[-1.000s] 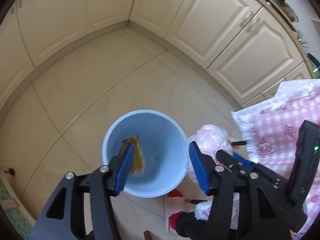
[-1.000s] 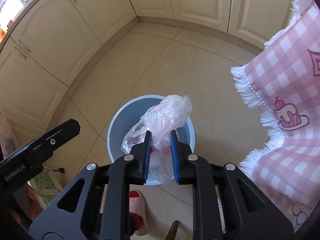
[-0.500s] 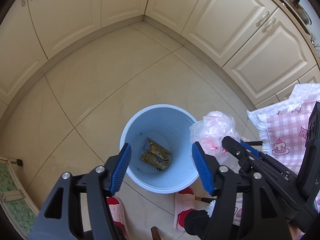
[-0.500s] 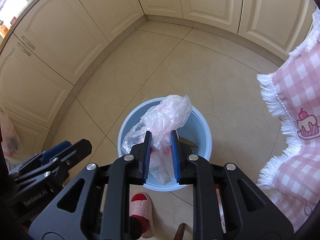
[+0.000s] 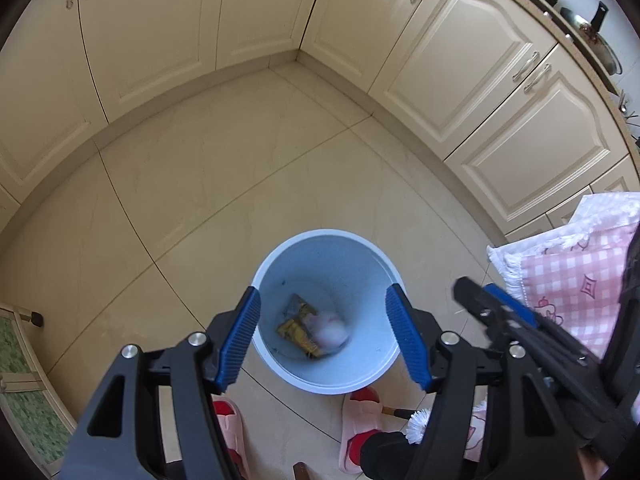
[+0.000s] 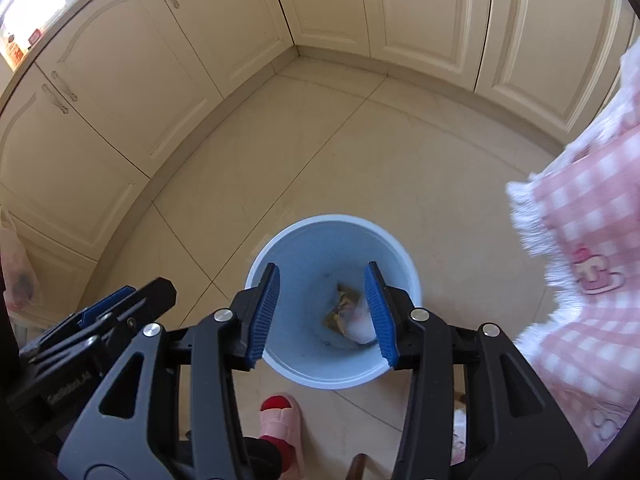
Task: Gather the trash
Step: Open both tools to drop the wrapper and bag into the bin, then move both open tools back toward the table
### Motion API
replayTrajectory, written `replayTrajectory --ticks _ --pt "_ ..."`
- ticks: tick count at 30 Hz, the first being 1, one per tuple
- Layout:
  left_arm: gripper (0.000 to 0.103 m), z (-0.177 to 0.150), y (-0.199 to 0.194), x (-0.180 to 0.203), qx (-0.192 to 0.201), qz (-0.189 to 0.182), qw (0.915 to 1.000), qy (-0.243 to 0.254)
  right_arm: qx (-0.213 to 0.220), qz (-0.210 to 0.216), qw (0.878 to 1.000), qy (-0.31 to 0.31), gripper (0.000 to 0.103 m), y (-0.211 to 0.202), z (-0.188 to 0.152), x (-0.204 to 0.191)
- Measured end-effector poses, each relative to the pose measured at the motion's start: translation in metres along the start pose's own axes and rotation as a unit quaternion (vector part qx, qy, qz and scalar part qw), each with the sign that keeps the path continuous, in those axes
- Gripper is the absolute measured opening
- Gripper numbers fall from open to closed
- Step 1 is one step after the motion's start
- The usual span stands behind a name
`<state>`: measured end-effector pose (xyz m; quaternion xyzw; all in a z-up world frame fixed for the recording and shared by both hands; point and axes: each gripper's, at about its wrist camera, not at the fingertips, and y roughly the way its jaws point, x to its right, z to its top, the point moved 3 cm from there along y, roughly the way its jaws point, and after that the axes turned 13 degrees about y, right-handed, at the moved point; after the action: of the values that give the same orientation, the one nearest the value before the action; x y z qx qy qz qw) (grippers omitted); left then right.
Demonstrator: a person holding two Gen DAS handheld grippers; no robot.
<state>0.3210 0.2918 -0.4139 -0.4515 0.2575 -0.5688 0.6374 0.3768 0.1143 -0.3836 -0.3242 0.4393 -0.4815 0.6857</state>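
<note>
The right gripper (image 6: pixel 326 312) hangs with its blue pads spread wide and nothing between them, directly above the mouth of the blue bin (image 6: pixel 280 248). The left gripper (image 5: pixel 324 338) is likewise spread apart and empty, poised over the same bin (image 5: pixel 280 256) from the person's other side; the two tools sit close together, the right one's fingers showing at the right edge of the left wrist view.

Straight below both grippers, at the bottom of the bin, lies the crumpled plastic bag (image 5: pixel 328 330), a pale pinkish lump blurred in both views. It lies partly over a yellow wrapper (image 5: pixel 294 326). From the right gripper the bag (image 6: pixel 360 320) sits down and slightly toward its right finger, so that gripper seems marginally nearer to it. The bag is a rounded wad with no clear long axis or facing; the wrapper (image 6: pixel 340 308) looks elongated, running roughly from the far side of the bin floor toward the near side.

Both pieces appear deposited, so the coming move is likely a withdrawal upward, away from the bin, toward any remaining rubbish. The pink checked cloth (image 6: pixel 580 240) hangs to the right, well apart from the bin.
</note>
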Motion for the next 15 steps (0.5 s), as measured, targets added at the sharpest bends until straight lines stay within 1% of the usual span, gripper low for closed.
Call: replayTrajectory --ticks 3,5,6,8,9,10,11,12,14,15 --pt "0.064 -0.004 -0.023 0.008 0.021 0.012 0.9997 0.009 0.032 -0.011 0.999 -0.012 0.044 -0.034 0.000 -0.001" --pt "0.064 -0.005 -0.040 0.017 0.032 -0.003 0.9994 0.009 0.064 -0.018 0.998 -0.023 0.044 -0.068 -0.001 -0.001" --pt "0.064 -0.005 -0.054 0.026 0.043 -0.015 0.9989 0.014 0.086 -0.024 0.996 -0.031 0.045 -0.088 -0.003 -0.001" --pt "0.064 -0.005 -0.086 0.044 0.074 -0.023 0.9966 0.027 0.113 -0.030 0.992 -0.038 0.047 -0.117 -0.005 0.000" --pt "0.065 -0.006 -0.099 0.052 0.086 -0.028 0.9953 0.034 0.135 -0.035 0.989 -0.041 0.047 -0.142 -0.007 0.002" --pt "0.066 -0.007 -0.113 0.061 0.098 -0.035 0.9937 0.040 0.149 -0.037 0.987 -0.042 0.047 -0.157 -0.008 0.004" --pt "0.067 -0.009 -0.134 0.073 0.116 -0.045 0.9911 0.047 0.168 -0.040 0.984 -0.040 0.047 -0.178 -0.010 0.008" --pt "0.068 -0.011 -0.146 0.081 0.127 -0.050 0.9893 0.052 0.187 -0.042 0.981 -0.038 0.047 -0.200 -0.012 0.011" --pt "0.068 -0.015 -0.182 0.107 0.157 -0.064 0.9827 0.075 0.216 -0.045 0.975 -0.036 0.049 -0.234 -0.016 0.019" --pt "0.069 -0.017 -0.197 0.119 0.170 -0.069 0.9790 0.088 0.240 -0.047 0.969 -0.034 0.049 -0.261 -0.020 0.025"
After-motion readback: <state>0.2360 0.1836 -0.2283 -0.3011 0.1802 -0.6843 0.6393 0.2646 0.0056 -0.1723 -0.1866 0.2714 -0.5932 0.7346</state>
